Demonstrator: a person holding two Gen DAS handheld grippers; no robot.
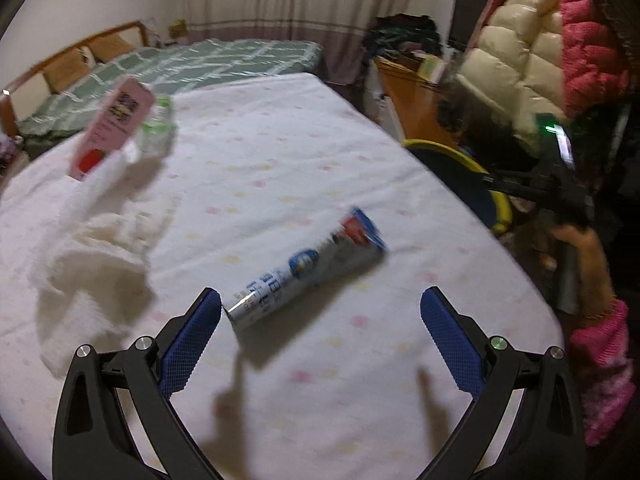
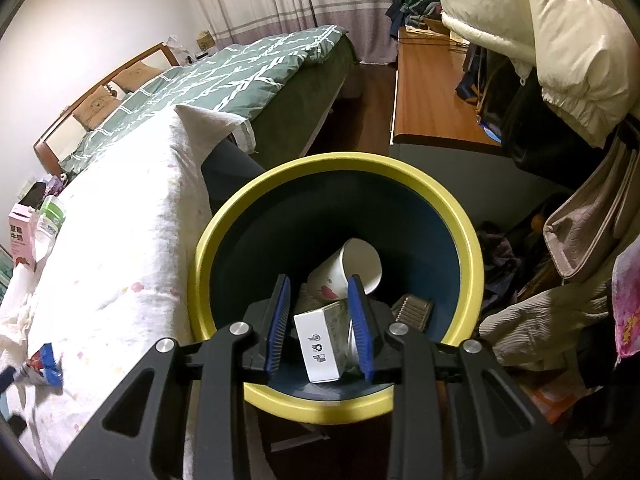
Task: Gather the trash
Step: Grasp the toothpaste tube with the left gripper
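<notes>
The left gripper (image 1: pixel 320 320) is standing with its 2 blue-padded jaws spread wide and pinching nothing. The crumpled white and blue printed wrapper tube (image 1: pixel 306 274) is lying flat on the white flowered bedsheet (image 1: pixel 280 140), just ahead of the jaws at 12 o'clock. Its long axis is running from 7 o'clock to 1 o'clock, its near end sitting just beside the left pad; the jaw line is crossing that axis at a slant. The right gripper (image 2: pixel 320 320) is hovering over the yellow-rimmed dark blue round bin (image 2: pixel 472 240), jaws narrowly parted; whether they are pinching the white box beneath cannot be told. Judgement: the left hand is nearer the tube.
</notes>
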